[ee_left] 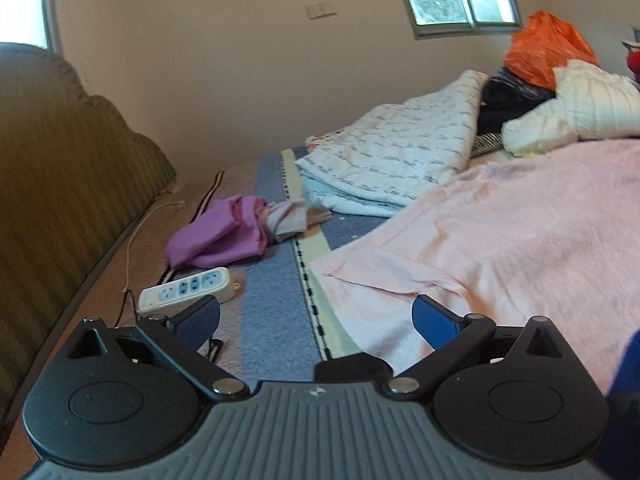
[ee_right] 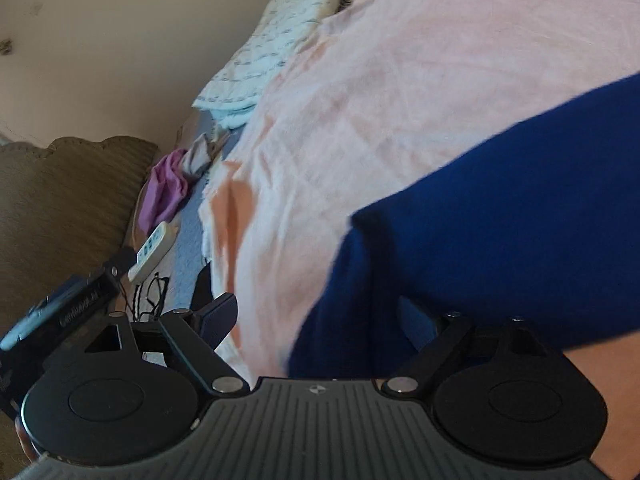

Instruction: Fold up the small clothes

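Observation:
A pale pink garment (ee_left: 500,240) lies spread on the bed and fills much of the right wrist view (ee_right: 380,100). My left gripper (ee_left: 316,320) is open and empty, just above the garment's near left edge, with its right finger (ee_left: 436,322) over the pink cloth. My right gripper (ee_right: 320,320) is open; its left finger (ee_right: 218,316) shows beside the pink cloth, and its right finger is hidden behind a dark blue sleeve (ee_right: 500,220). A small purple garment (ee_left: 224,232) lies crumpled further left on the bed.
A white power strip (ee_left: 184,290) with a cord lies near my left finger. A folded white patterned quilt (ee_left: 392,160), white pillows (ee_left: 572,108) and an orange bag (ee_left: 548,48) lie at the far end. A green striped headboard (ee_left: 60,180) borders the left.

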